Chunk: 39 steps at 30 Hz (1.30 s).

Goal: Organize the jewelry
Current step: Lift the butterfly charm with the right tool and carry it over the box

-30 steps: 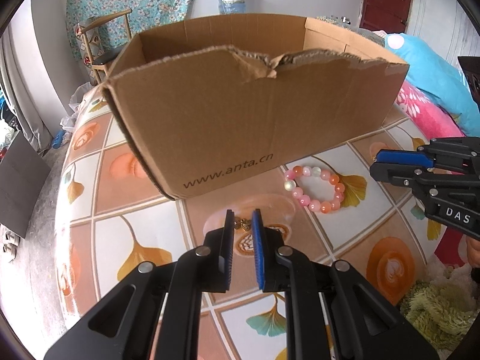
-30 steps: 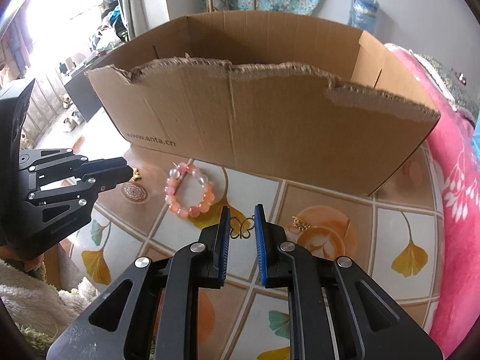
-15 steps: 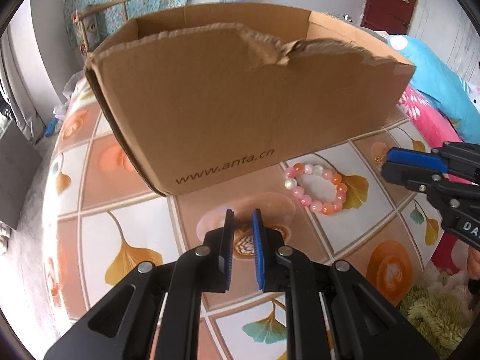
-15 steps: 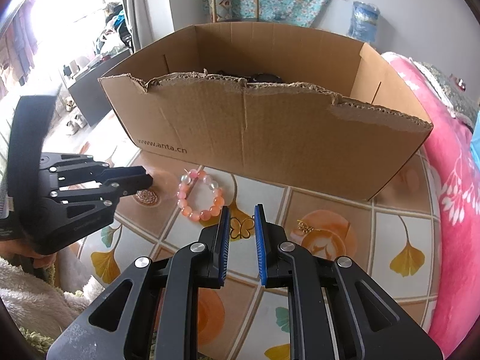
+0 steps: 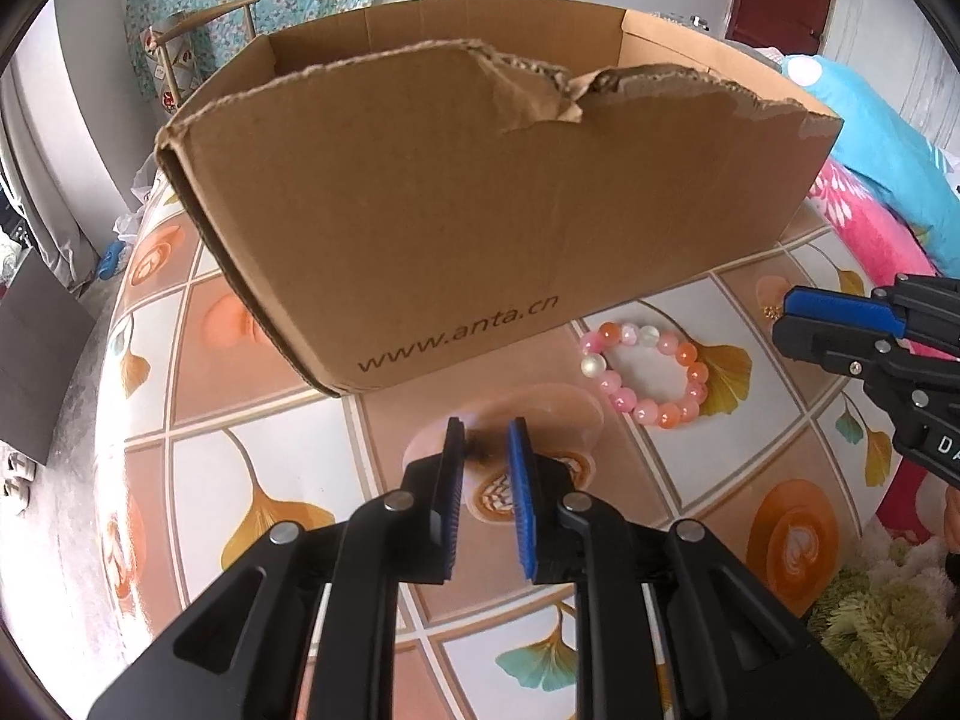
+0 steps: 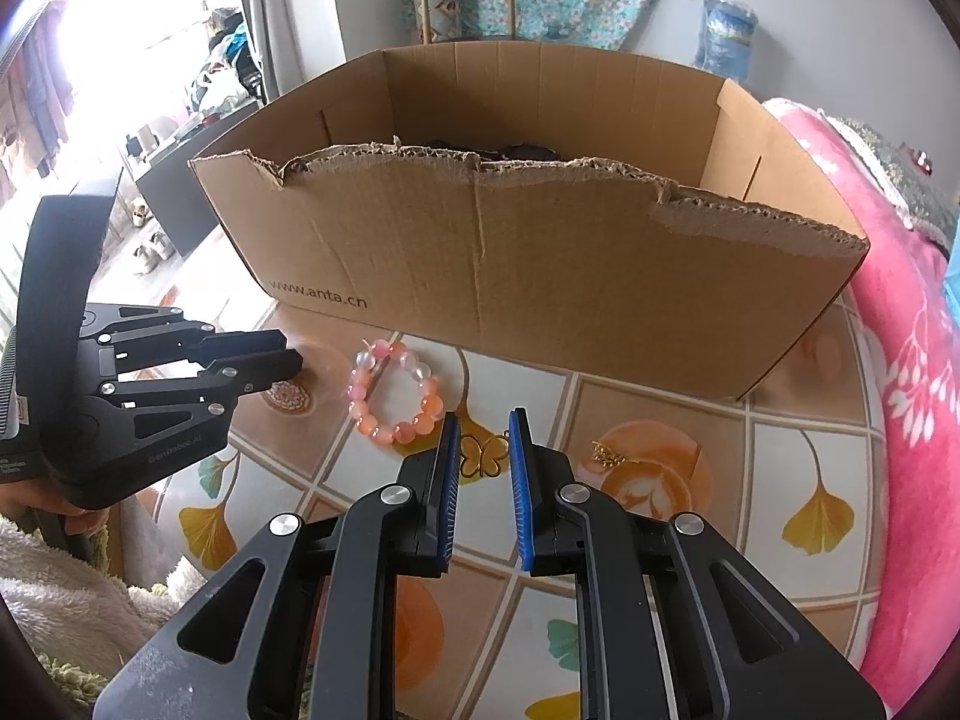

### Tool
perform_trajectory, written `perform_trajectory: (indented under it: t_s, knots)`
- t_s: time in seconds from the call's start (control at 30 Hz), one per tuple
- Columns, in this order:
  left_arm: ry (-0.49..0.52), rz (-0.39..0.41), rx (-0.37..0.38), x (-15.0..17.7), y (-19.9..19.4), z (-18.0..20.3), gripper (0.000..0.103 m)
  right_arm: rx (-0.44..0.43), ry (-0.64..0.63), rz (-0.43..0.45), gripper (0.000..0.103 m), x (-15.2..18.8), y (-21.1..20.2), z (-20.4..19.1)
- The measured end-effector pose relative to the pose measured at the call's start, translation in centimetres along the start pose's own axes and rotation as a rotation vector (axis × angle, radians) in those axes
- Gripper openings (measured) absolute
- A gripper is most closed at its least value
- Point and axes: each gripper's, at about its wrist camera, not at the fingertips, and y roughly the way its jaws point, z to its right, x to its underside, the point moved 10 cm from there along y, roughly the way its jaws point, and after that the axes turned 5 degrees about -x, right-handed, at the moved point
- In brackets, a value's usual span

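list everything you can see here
cardboard box: one, brown, torn rim, back of the table
bead bracelet: one, pink and orange, on the cloth before the box
butterfly charm: one, gold, between the right fingers; grip unclear
small charm: one, gold, on the cloth right of the butterfly
blurred item: one, dark, between the left fingertips
tablecloth: one, orange and white tiles with leaves
blanket: one, pink, right
chair: one, wooden, behind
left hand-held gripper: one, black with blue pads, jaws just opening slightly
right hand-held gripper: one, black with blue pads
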Motion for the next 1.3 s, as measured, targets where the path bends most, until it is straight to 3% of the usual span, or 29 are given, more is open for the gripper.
perform_trajectory:
  t_s: [0.53,0.73,1.03,1.13,1.3]
  knots:
    - [0.03,0.032,-0.012,0.4,-0.4,0.2,0.012,0.005,0.007,0.043,0.014,-0.2,-1.0,0.4]
    - [0.031,0.087,-0.004,-0.5,-3.4,0.0,0.012,-0.009,-0.004,0.079,0.014,-0.9,-2.3,0.3]
    - [0.075,0.336,0.116,-7.0,-11.7,1.9,0.012,-0.051,-0.062,0.227,0.014,-6.7,-6.7,0.2]
    - [0.091,0.375,0.133,-9.4,-11.6,2.5,0.012,-0.066,-0.063,0.272,0.014,-9.3,-7.2,1.1]
    - [0.076,0.355,0.109,-12.6,-8.5,2.1,0.012,-0.122,-0.004,0.228,0.014,-12.0,-4.8,3.4]
